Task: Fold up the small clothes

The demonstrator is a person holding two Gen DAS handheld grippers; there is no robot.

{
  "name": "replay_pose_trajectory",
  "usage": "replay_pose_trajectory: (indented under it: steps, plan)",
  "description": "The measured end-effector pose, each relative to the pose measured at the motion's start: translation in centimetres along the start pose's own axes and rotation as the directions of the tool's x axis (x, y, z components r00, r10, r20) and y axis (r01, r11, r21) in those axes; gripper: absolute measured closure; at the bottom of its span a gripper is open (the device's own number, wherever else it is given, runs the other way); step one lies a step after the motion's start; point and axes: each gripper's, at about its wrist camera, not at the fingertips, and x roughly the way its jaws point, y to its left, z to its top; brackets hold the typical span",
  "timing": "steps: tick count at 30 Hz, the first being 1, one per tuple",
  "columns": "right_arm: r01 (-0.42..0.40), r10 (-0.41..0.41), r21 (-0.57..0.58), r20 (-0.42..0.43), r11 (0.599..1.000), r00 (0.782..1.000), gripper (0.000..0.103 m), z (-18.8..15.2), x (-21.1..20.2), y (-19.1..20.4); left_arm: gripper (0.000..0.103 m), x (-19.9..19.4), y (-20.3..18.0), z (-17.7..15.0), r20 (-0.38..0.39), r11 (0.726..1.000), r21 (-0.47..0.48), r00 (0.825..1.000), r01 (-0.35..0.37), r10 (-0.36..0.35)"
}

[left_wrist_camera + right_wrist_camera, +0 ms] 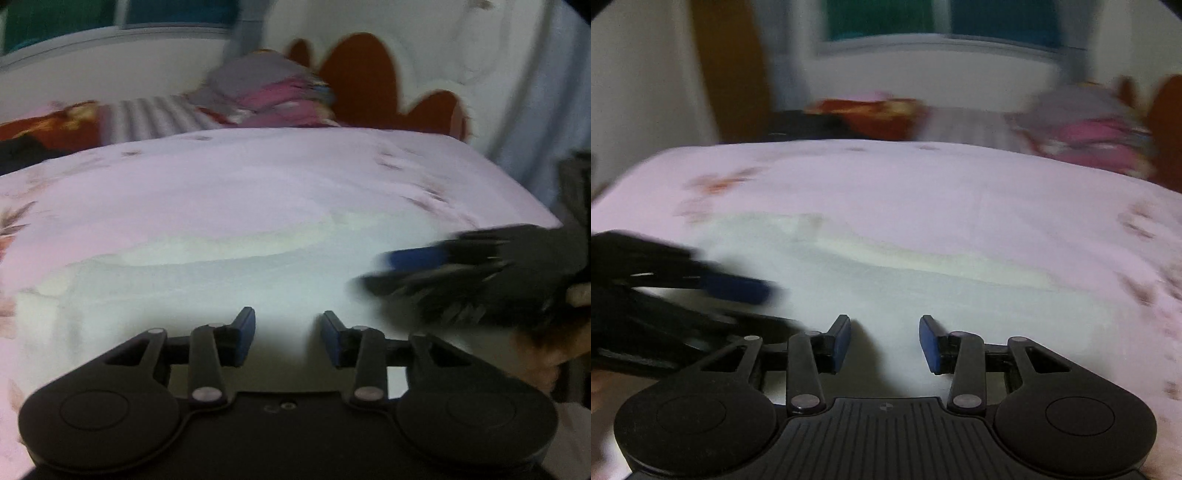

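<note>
The bed (258, 192) fills the middle of both views under a pale pink flowered sheet, its far edge running across the upper third and its corner dropping away at right in the left wrist view. The small white garment (207, 266) lies flat at lower centre — open sheet all around it. A heap of clothes (269, 92) sits past the far edge, upper centre. The left gripper (288, 332) hangs tilted down over the garment's near edge, jaws apart, nothing between them. The right gripper (885, 338) does likewise — jaws apart, empty. No writing is legible; both views are blurred.
</note>
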Motion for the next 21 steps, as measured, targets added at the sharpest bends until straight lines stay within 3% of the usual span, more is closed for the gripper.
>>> replay_pose_trajectory:
  steps: [3, 6, 8, 11, 15, 17, 18, 19, 21]
  plan:
    - [0.079, -0.079, 0.146, -0.005, 0.986, 0.997, 0.063, 0.5, 0.3, -3.6, 0.068, -0.1, 2.9, -0.2, 0.027, 0.996, -0.089, 0.999, -0.027, 0.029]
    - [0.095, -0.093, 0.142, -0.019, 0.985, 0.995, 0.063, 0.5, -0.7, -4.4, 0.068, -1.7, 4.1, -1.1, 0.048, 0.988, -0.155, 0.998, -0.029, 0.036]
    - [0.11, -0.11, 0.117, -0.004, 0.987, 0.994, 0.063, 0.4, -2.5, -3.5, 0.05, -3.6, 2.9, -1.3, 0.084, 0.987, -0.143, 0.993, -0.072, 0.085]
    - [0.011, -0.013, 0.081, 0.024, 0.997, 1.0, 0.063, -0.4, -4.0, -1.5, 0.043, -5.2, -0.1, -1.9, 0.132, 0.995, -0.067, 0.988, -0.069, 0.077]
    - [-0.074, 0.073, -0.027, -0.013, 0.997, 0.997, 0.063, -2.4, -3.9, 2.4, 0.043, -4.0, -3.0, -3.3, 0.085, 0.997, 0.008, 0.994, -0.071, 0.07]
    - [-0.042, 0.041, -0.081, -0.006, 0.996, 0.999, 0.058, -3.2, -3.8, 3.0, 0.043, -3.9, -2.3, -4.2, 0.052, 0.994, 0.0, 0.993, -0.106, 0.106]
    - [-0.014, 0.014, -0.085, -0.004, 0.996, 1.0, 0.04, -3.5, -4.1, 2.6, 0.043, -4.3, -1.6, -4.6, 0.049, 0.992, -0.013, 0.991, -0.126, 0.126]
    - [0.031, -0.031, -0.076, 0.0, 0.997, 1.0, 0.031, -3.8, -4.2, 1.7, 0.044, -5.0, -0.5, -4.9, 0.052, 0.988, -0.028, 0.987, -0.153, 0.154]
    - [0.224, -0.224, -0.04, 0.004, 0.974, 0.975, 0.027, -4.4, -4.5, -0.9, 0.044, -6.0, 1.1, -5.5, 0.048, 0.977, -0.046, 0.977, -0.208, 0.21]
